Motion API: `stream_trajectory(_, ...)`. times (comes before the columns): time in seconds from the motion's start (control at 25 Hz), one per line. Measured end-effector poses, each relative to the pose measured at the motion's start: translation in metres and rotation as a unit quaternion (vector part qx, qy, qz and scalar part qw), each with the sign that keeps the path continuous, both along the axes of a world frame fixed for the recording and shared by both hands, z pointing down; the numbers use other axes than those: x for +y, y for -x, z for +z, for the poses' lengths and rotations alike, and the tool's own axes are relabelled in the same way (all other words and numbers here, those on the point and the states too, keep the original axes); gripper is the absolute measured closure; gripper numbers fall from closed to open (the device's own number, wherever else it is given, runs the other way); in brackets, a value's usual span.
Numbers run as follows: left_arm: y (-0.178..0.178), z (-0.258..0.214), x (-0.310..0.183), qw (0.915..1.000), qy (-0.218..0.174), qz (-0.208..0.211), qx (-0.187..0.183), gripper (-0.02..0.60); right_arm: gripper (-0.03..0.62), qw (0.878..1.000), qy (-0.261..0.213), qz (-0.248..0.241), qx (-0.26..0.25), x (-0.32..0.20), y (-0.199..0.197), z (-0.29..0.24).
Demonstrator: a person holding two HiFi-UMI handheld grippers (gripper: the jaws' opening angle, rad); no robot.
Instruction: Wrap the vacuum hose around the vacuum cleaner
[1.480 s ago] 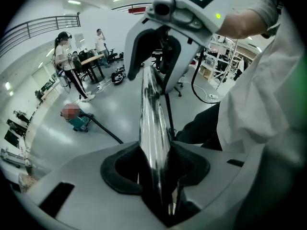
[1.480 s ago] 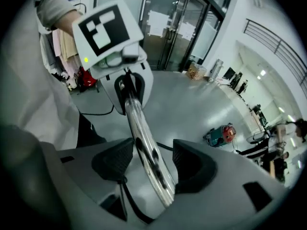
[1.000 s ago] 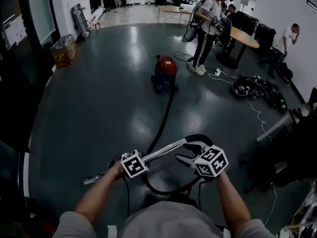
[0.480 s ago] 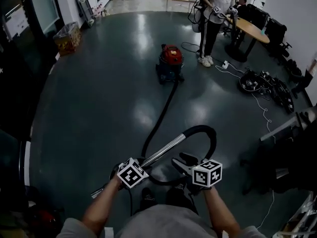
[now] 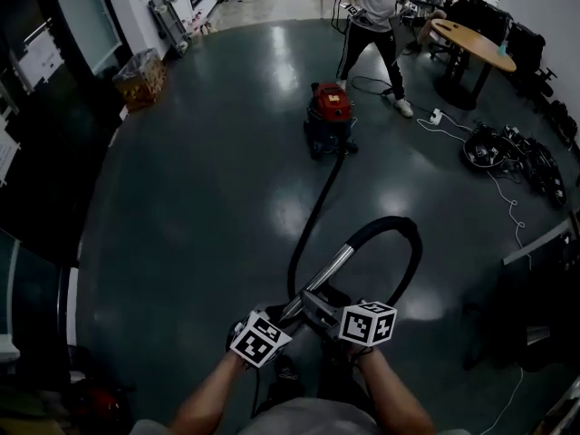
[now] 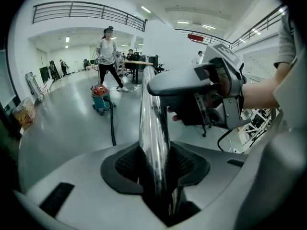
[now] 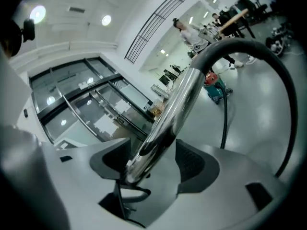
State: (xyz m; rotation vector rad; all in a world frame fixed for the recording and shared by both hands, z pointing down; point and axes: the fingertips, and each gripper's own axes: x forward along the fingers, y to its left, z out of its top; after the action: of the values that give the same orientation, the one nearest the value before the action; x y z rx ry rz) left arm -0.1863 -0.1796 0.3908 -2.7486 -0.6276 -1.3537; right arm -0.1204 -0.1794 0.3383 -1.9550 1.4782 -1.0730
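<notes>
Vacuum hose [image 5: 317,211] trailing to vacuum cleaner [image 5: 329,116], person [image 5: 372,7] beyond

Head view: high station, facing forward and steeply down over the dark glossy floor [image 5: 181,198], far back from the red-topped canister vacuum cleaner [image 5: 329,116].

Left gripper view: low station, roughly upright frame, set hard against the shiny chrome tube [image 6: 152,128], facing the vacuum cleaner from far off.

Right gripper view: equally close on that tube, frame rolled, the vacuum cleaner again distant.

All three views share the tube, the vacuum cleaner and the floor.
</notes>
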Motion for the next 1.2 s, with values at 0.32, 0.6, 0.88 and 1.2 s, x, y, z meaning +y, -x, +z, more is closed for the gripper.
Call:
stream_trajectory(0.32,-0.033,-0.012,0.022,0.9996,0.004,-0.018,0.021,0.419,0.321,0.993,-0.085,0.035,-0.073,-0.021,-0.052,-0.004)
stream_trajectory(0.6,-0.043,-0.018,0.028,0.9994,0.014,-0.024,0.018,0.419,0.439,0.987,-0.088,0.077,-0.107,-0.019,-0.069,-0.007)
stream_trajectory(0.88,-0.064,0.000,0.050,0.9982,0.006,-0.030,0.052,0.417,0.476,0.988,-0.051,0.086,-0.114,0.002,-0.089,0.009)
stream_trajectory(1.2,-0.070,0.002,0.059,0.9990,-0.025,0.031,0.022,0.317,0.477,0.995,-0.023,0.071,-0.062,0.019,-0.108,0.001)
